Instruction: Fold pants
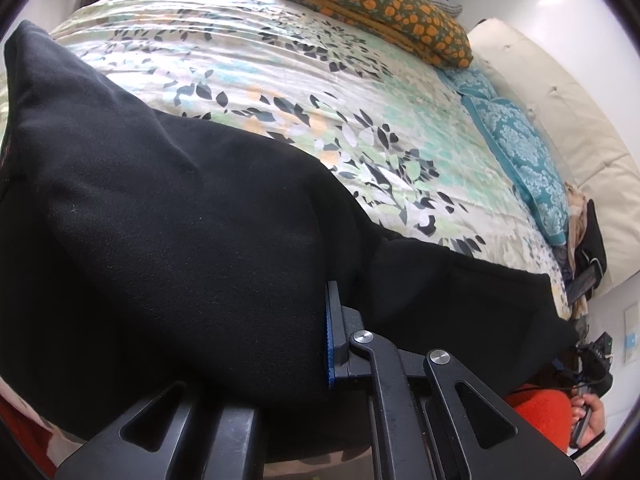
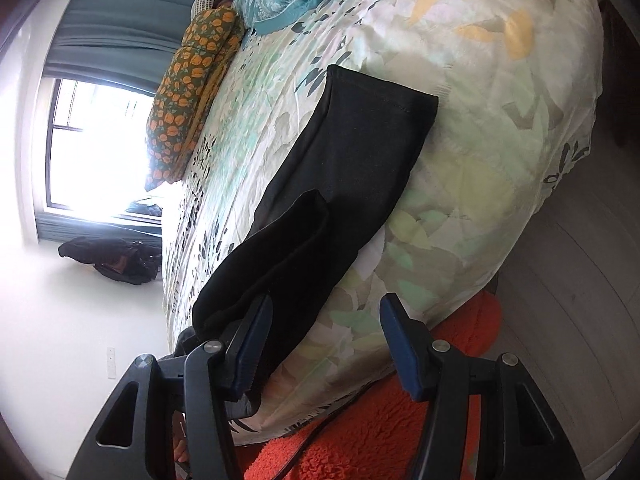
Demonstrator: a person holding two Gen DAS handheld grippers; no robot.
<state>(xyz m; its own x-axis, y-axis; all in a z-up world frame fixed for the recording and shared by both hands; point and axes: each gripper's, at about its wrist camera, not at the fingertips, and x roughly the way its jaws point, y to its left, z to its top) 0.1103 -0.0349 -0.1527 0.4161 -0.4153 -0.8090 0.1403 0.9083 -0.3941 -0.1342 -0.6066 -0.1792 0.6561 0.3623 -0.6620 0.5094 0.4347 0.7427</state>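
You've got the bed [image 1: 280,92] carrying everything, covered w/ a leaf-print comforter [image 2: 460,184] in pale green, yellow and grey. Black pants [image 2: 352,168] lie directly on it near the edge, one hemmed leg end flat, the other part bunched and lifted off the cover. Far side: an orange-flowered folded blanket [image 1: 372,12] sits on the comforter. Next to it, teal damask pillows [image 1: 520,160] by the white tufted headboard [image 1: 580,128]. Below the bed edge, an orange shaggy rug [image 2: 380,420] on the pale wood floor [image 2: 560,280].
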